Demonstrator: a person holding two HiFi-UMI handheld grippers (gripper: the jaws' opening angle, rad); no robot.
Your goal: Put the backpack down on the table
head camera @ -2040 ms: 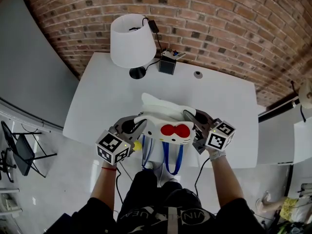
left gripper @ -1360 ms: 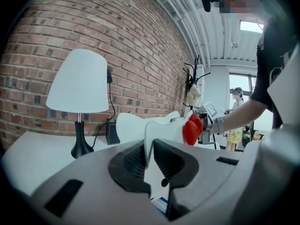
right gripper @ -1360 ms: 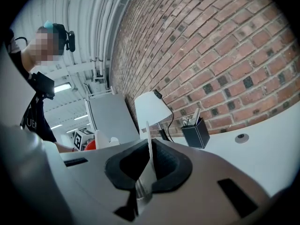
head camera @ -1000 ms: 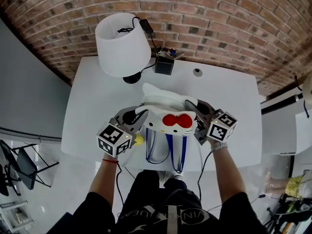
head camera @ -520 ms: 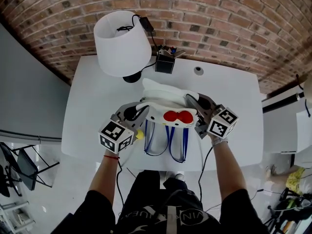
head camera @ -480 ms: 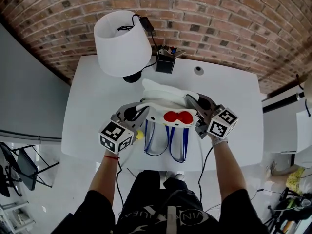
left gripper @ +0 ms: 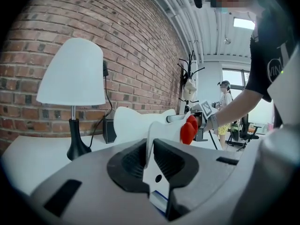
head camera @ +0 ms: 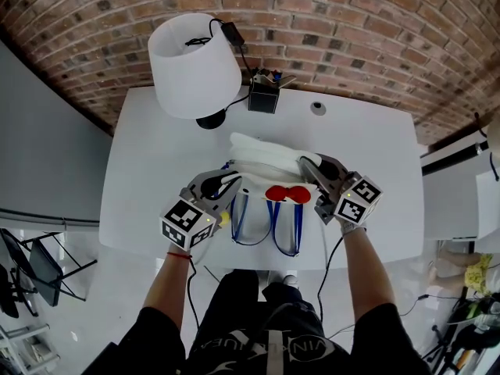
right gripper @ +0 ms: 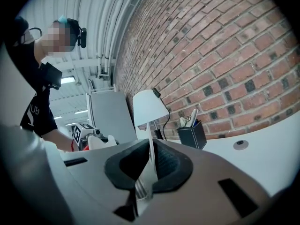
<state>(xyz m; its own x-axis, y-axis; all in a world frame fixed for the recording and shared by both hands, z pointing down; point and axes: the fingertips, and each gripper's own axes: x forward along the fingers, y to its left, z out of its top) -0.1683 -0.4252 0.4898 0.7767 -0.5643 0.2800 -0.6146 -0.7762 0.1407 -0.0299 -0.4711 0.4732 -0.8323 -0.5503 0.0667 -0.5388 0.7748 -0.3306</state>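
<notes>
The person's forearms reach over the near edge of the white surface (head camera: 148, 178). Each hand carries one hand-held gripper.

Left hand-held gripper (head camera: 225, 187): the jaws are clamped on a thin white flap at the left side of the backpack (head camera: 262, 156). In the left gripper view the flap stands edge-on between the black pads (left gripper: 136, 161).

Right hand-held gripper (head camera: 309, 172): the jaws are clamped on a thin white edge at the right side of the backpack. In the right gripper view that edge runs upright between the pads (right gripper: 166, 165).

The backpack is white and spans between the two grippers over the middle of the surface. A red bow (head camera: 286, 193) sits on its near face. Two blue straps (head camera: 269, 226) hang from it in loops toward the near edge. Whether its base rests on the surface cannot be told.

Beyond the backpack, near the far edge, stand a lamp (head camera: 195, 65) with a white shade, a black holder (head camera: 264, 98) just to its right, and a small round disc (head camera: 317, 108) further right. A brick wall (head camera: 359, 22) rises behind the surface.
</notes>
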